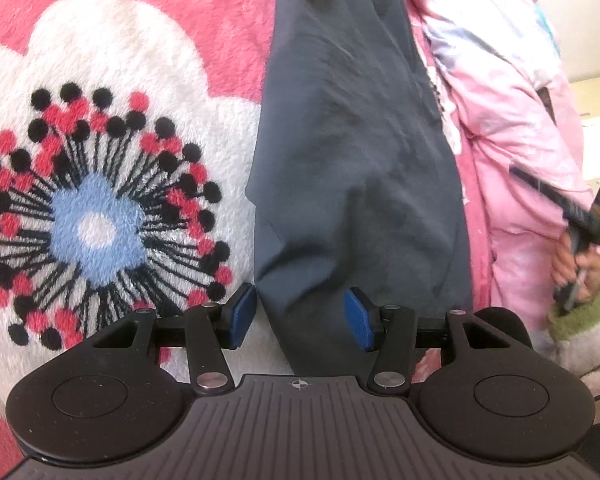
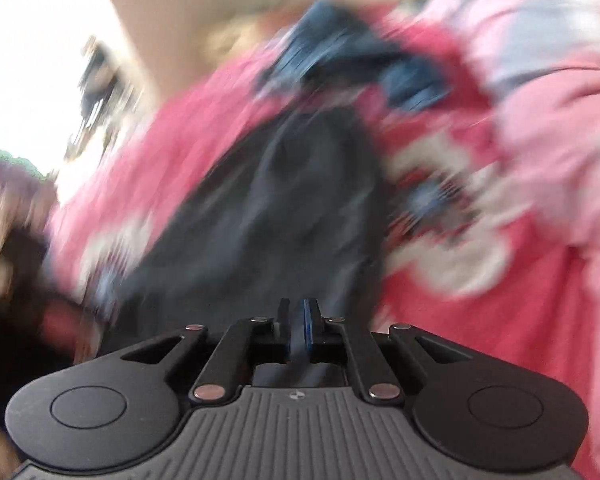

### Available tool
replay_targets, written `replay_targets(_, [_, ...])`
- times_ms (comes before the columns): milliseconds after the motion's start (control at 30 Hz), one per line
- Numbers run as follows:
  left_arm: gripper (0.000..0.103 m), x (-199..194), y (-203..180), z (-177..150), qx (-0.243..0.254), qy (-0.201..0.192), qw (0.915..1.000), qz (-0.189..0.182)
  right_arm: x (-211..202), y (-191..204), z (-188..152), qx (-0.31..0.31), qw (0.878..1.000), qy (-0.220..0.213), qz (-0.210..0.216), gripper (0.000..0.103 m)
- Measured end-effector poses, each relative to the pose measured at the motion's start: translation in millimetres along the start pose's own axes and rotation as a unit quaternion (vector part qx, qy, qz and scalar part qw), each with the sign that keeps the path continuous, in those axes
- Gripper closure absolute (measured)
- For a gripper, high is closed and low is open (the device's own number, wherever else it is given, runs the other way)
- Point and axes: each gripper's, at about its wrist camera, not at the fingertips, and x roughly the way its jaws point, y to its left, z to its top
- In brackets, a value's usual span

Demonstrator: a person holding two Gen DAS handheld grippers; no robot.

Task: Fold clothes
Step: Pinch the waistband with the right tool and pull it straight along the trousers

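left wrist view: dark navy garment [image 1: 356, 152] lies in a long strip on the pink floral fleece blanket [image 1: 112, 92], running away from the camera. left gripper [image 1: 300, 318] is released, jaws standing apart with the near end of the cloth between the blue pads [image 1: 242, 316] and no pad pressing on it. right-hand pad sits over the fabric, left-hand pad over its edge. the other gripper's hand [image 1: 580, 268] shows at the far right edge, next to a heap of pale pink clothes [image 1: 512, 128].

right wrist view is heavily motion-blurred. right gripper [image 2: 299, 330] is clenched, pads nearly together, and a thin fold of the same dark cloth [image 2: 284, 200] appears to be pinched between them; blur stops me confirming how much is caught. crumpled blue garment [image 2: 360, 56] lies beyond it.

risks, my read:
- right side pulls while left end is loose: cloth drags and skews across the fleece instead of folding.
- thin pinch on right could slip out mid-swing, dropping the fold crooked.
- left closing now may catch one layer only, or snag blanket pile along the edge.
- fleece grips fabric, so wrinkles may get locked in.
- swing near the pink heap could pull other clothes in.
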Motion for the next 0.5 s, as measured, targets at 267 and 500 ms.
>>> replay_targets(267, [0.053,-3,0,-9,0.012,-0.024,0.9996,-0.009,31,27,-18,0.032,0.992,0.095,-0.080,0.090])
replay_targets(500, [0.048,-23,0,-29,0.020,-0.068,0.9975,0.002,19,101,6,-0.017,1.000,0.016,-0.017,0.079])
